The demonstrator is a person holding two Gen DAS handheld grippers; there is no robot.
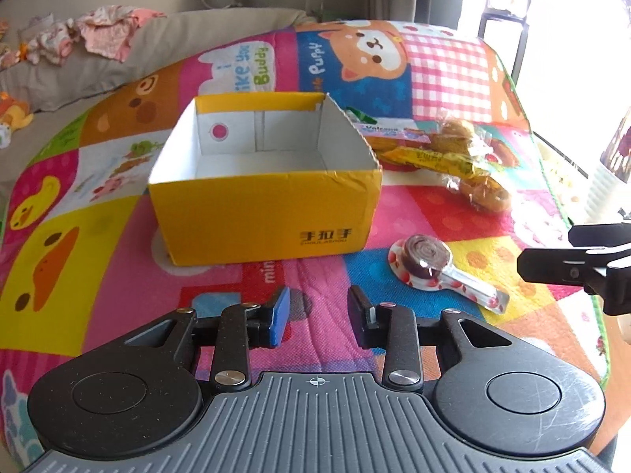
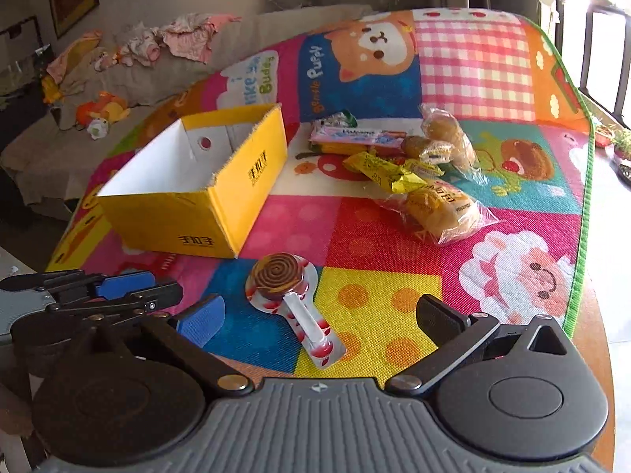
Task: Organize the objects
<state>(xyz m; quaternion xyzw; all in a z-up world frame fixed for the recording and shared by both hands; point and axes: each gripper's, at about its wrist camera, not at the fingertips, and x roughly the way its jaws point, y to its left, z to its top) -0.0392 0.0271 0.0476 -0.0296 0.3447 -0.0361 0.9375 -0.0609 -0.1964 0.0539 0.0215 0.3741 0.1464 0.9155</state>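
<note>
1. Yellow box (image 1: 260, 201), centre-left of the left wrist view, open and empty, with dark characters printed on its front.
2. Mat (image 1: 445, 67): reads "Puppy", "Buddy".
3. Left gripper (image 1: 318, 317): jaws apart, empty.
4. Lollipop (image 2: 278, 278), lower centre, lies between the right gripper (image 2: 319, 321) fingers, spread wide.
5. Snack packets (image 2: 398, 157), upper right.

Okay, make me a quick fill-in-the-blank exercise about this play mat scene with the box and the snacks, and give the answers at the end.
1. The open cardboard box is ____ on the outside.
2. Inside, the box holds ____.
3. The spiral lollipop lies between the box and the right gripper, whose jaws stand ____.
4. The wrapped snacks lie ____ the box, on the mat.

Answers: yellow; nothing; open; outside
</note>
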